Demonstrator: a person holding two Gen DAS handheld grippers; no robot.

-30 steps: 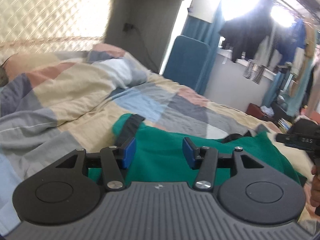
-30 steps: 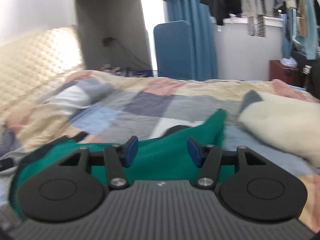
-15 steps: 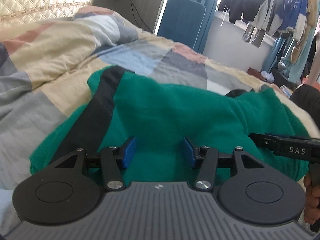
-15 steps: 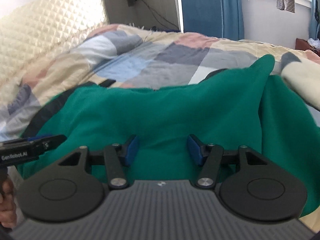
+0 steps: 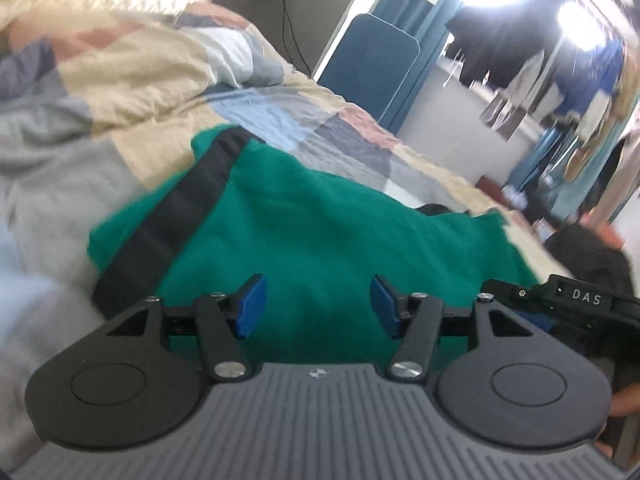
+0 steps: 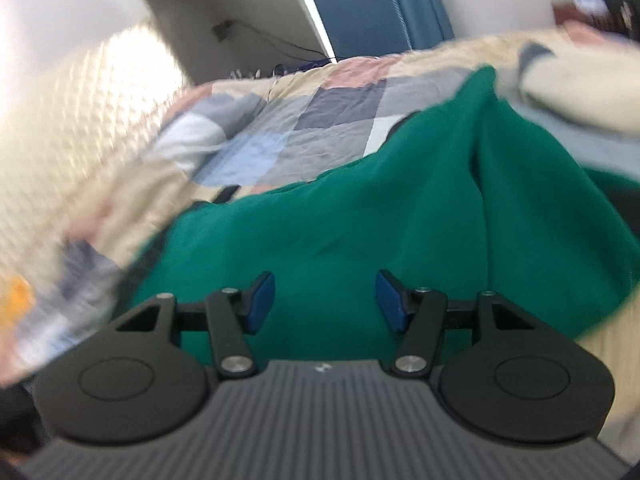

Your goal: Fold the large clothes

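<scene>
My left gripper (image 5: 318, 306) hangs low over the green garment (image 5: 328, 236), and its jaws are opening, the blue pads (image 5: 250, 306) standing apart with nothing pinched between them; only green cloth shows beyond the gap. My right gripper (image 6: 324, 302) hangs over the same green garment (image 6: 360, 232), its jaws also parted and just opening, with no fold caught between the pads (image 6: 260, 302). The garment lies spread and rumpled on the patchwork bedspread (image 5: 132, 92), which runs out on every side of it. A broad black band (image 5: 180, 216) crosses the garment along its left part in the left wrist view, running from the far edge toward my left gripper. At the garment's right edge in that view, a black tool body (image 5: 576, 300) lettered DAS sits just beside my left gripper. Beyond the garment's far edge the bedspread (image 6: 312, 120) climbs toward a quilted cream headboard (image 6: 80, 128), and a blue padded panel (image 5: 372, 68) stands past the bed. Dark and pale clothes (image 5: 520, 64) hang by the bright window, well away from the garment. Both views are smeared with blur.
</scene>
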